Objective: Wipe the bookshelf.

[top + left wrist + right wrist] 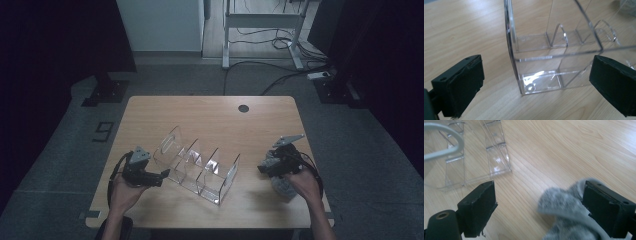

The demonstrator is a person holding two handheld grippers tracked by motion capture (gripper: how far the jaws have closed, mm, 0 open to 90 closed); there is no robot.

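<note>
Clear acrylic organizer [197,167] w/ several upright dividers sits on the wooden counter [210,115], toward the near-left part, angled diagonally. In left gripper view its near corner [520,75] stands upright btwn the two black fingers [461,87], closer to the right one but not touching either pad; base plates & curved dividers visible thru the clear walls.

Left gripper [159,176] is held low just beside the organizer's left end, fingers spread wide, nothing pinched. Left hand [122,192] wraps the gripper body from below.

Grey sock [281,186] lies crumpled on the counter near the right front edge, well apart from the organizer. Right gripper [263,167] is over it, w/ right hand [302,182] behind. In right gripper view the sock [566,212] bunches up against the inner face of the right-side finger [604,207], touching it; the other finger [477,207] stands clear w/ bare wood btwn. Fingers spread, not pinching the sock.

Round hole [243,108] in the counter near the far edge. Cables [260,70] on the floor beyond.
</note>
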